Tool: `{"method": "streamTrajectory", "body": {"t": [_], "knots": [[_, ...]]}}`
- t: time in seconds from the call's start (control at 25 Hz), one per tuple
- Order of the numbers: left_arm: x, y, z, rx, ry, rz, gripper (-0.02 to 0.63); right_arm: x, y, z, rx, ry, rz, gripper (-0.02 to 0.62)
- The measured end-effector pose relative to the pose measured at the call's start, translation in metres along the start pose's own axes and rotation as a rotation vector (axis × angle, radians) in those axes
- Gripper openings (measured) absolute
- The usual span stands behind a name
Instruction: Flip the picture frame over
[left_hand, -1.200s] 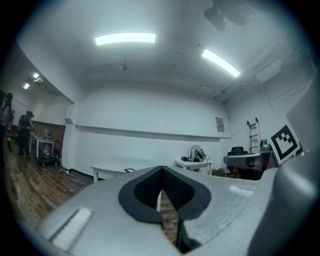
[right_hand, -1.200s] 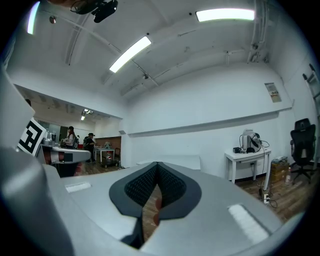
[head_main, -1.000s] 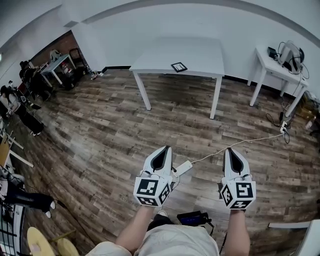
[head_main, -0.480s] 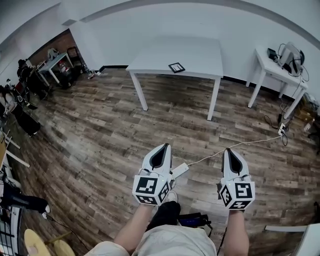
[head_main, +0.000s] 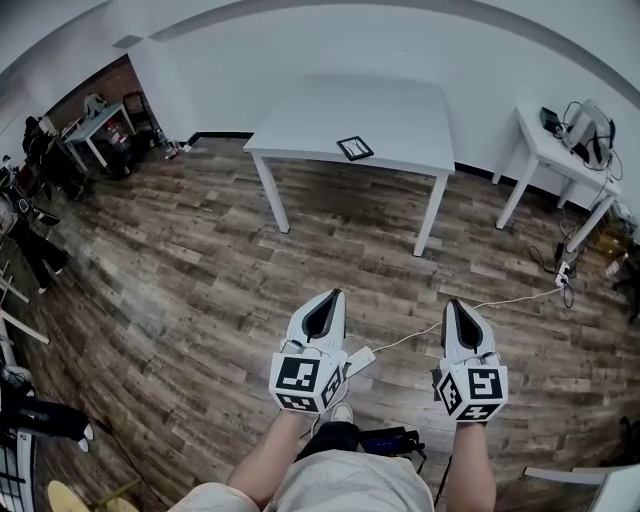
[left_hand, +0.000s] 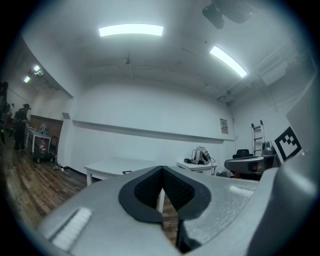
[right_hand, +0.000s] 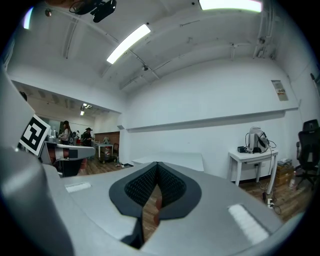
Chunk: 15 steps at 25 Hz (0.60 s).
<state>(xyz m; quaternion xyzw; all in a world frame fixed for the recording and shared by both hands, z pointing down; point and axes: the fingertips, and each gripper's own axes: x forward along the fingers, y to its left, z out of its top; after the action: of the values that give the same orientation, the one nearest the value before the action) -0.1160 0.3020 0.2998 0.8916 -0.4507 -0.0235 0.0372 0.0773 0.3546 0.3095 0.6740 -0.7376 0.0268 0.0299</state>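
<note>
A small dark picture frame (head_main: 355, 148) lies flat near the front edge of a white table (head_main: 310, 120), far ahead in the head view. My left gripper (head_main: 323, 300) and right gripper (head_main: 458, 307) are held side by side over the wood floor, well short of the table. Both are shut with nothing between their jaws. In the left gripper view the table (left_hand: 112, 166) shows beyond the closed jaws, with the frame (left_hand: 127, 172) a small dark speck on it. The right gripper view shows the table top (right_hand: 172, 161) just above its closed jaws.
A white cable and power strip (head_main: 360, 360) run across the floor by my feet. A smaller white side table (head_main: 560, 150) with equipment stands at the right. People and furniture (head_main: 40, 170) crowd the far left. A ladder (left_hand: 257, 140) stands at the right wall.
The table and frame have come slightly nearer and larger in the head view as I walked forward. Both grippers stayed shut and level.
</note>
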Motion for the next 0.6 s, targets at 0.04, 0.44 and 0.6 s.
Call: {"method": "streamTrajectory", "body": {"t": [0.04,0.44,0.6], "knots": [[0.008,0.008,0.001,0.000,-0.001,-0.001,0.000,0.012,0.002,0.001,-0.004,0.003,0.000,0.023],[0.081,0.075,0.011,-0.009,-0.012,-0.022,0.000,0.108,0.013,0.015,-0.029,0.006,-0.006,0.023],[0.099,0.088,0.011,-0.005,-0.005,-0.017,0.000,0.132,0.012,0.013,-0.015,0.005,0.003,0.023]]}}
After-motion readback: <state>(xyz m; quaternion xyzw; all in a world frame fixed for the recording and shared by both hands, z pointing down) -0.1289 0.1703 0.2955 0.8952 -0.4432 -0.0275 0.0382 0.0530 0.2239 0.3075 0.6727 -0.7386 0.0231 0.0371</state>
